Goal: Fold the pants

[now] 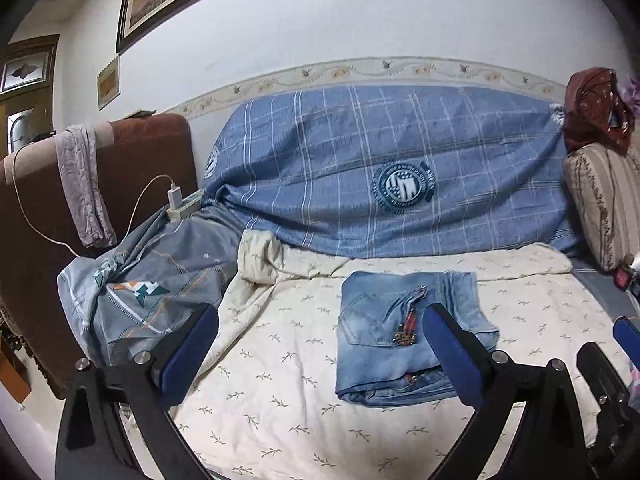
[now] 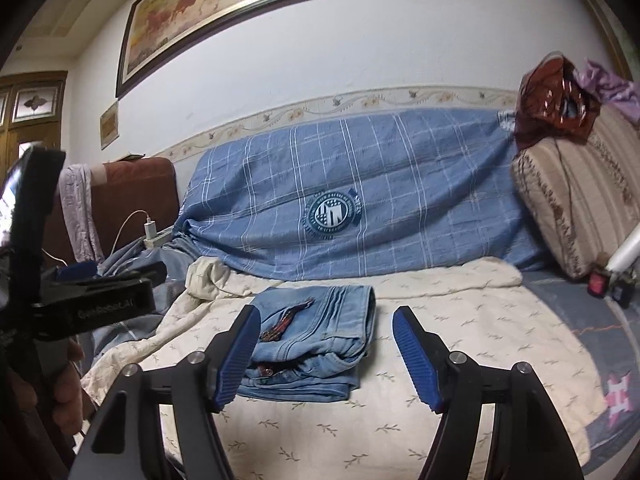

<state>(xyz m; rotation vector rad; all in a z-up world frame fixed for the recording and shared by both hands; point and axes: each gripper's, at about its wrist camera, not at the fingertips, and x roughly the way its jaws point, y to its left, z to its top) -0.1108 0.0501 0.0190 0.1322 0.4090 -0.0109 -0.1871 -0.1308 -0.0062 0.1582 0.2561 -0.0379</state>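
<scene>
So the jeans (image 1: 412, 336) are folded into a neat square, sitting on the cream leaf-print blanket (image 1: 280, 400) toward the back edge of the sofa seat, just in front of the blue plaid cover (image 1: 360, 152). Left gripper (image 1: 320, 352) is spread wide and holds nothing. Right gripper (image 2: 326, 354) is wide open too, empty, hovering just in front of the jeans.

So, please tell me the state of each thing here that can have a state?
Light blue denim pants: folded into a compact rectangle, lying on the cream leaf-print blanket.
Left hand-held gripper: open, holding nothing.
Right hand-held gripper: open, holding nothing.
White charger: plugged into the power strip.
Cream leaf-print blanket: spread out, bunched at its far left corner.
</scene>
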